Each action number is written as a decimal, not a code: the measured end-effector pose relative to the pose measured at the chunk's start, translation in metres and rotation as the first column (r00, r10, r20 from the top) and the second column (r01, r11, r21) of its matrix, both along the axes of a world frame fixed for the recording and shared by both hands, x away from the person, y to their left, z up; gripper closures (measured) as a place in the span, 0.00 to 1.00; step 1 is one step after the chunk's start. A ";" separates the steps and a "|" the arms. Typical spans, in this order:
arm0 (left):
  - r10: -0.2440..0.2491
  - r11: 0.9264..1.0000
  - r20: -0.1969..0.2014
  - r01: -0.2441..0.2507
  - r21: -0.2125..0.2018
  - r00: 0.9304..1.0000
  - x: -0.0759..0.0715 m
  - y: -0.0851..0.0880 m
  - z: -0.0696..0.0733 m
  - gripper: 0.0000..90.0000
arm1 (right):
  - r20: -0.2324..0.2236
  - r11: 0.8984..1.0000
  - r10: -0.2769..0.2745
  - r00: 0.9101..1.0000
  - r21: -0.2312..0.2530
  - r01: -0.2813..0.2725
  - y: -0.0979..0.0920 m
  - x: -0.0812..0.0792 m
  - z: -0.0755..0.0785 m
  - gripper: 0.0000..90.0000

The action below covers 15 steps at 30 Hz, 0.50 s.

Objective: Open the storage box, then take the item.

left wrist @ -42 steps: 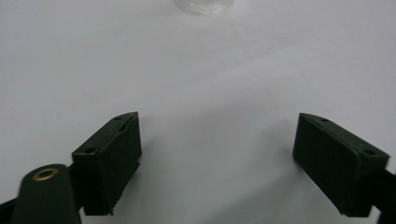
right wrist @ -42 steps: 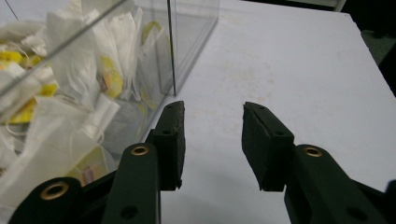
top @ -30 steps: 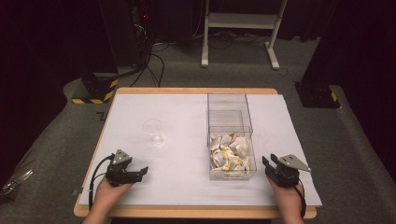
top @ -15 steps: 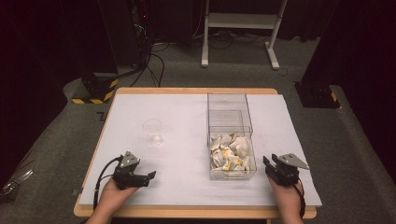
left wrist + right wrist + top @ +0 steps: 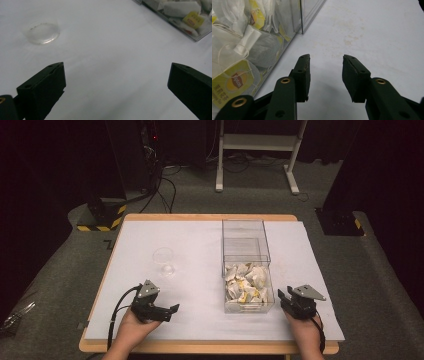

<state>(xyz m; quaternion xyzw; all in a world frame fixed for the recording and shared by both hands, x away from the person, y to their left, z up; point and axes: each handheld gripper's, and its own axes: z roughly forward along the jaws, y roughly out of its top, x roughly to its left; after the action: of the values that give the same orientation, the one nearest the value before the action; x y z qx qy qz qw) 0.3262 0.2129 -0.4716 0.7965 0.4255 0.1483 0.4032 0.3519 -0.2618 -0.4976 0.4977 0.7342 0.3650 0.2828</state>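
The left hand-held gripper (image 5: 167, 310) has shifted toward the tea-bag box (image 5: 248, 270), its empty jaws just opening wide.

jaws: two black ones coming up from the bottom of the frame, a clear gap between them and nothing in it, so the right gripper (image 5: 325, 62) is parted over bare surface
pads: flat dark blocks, brass-coloured rivets on the arms below them
clear box (image 5: 308, 15): fills the left side, its corner edge runs toward top centre, just left of the left jaw
tea bags (image 5: 244, 45): piled inside the box, white pouches with strings
yellow tag (image 5: 234, 82): lower left, Lipton logo readable
table (image 5: 372, 32): white, faint brownish stains upper middle
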 end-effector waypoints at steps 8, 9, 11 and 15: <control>-0.005 1.000 0.016 0.005 -0.023 1.000 0.003 -0.007 0.008 0.03 | -0.005 1.000 0.003 1.000 0.000 -0.003 0.000 0.001 0.001 0.61; -0.003 1.000 0.018 0.004 -0.021 1.000 0.003 -0.009 0.010 0.03 | -0.003 1.000 0.008 1.000 -0.008 -0.008 0.000 0.001 0.001 0.60; -0.004 1.000 0.029 0.005 -0.024 1.000 0.003 -0.011 0.015 0.03 | -0.004 1.000 0.006 1.000 -0.019 -0.006 0.002 0.002 0.000 0.58; -0.009 1.000 0.040 0.010 -0.028 0.999 0.004 -0.016 0.019 0.04 | -0.010 0.999 0.013 1.000 -0.032 -0.014 0.004 0.002 0.000 0.57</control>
<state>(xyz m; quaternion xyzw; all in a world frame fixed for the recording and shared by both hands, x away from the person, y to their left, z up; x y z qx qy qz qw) 0.3306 0.1968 -0.4527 0.7896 0.4156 0.1561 0.4236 0.3540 -0.2582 -0.4981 0.4901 0.7447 0.3527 0.2844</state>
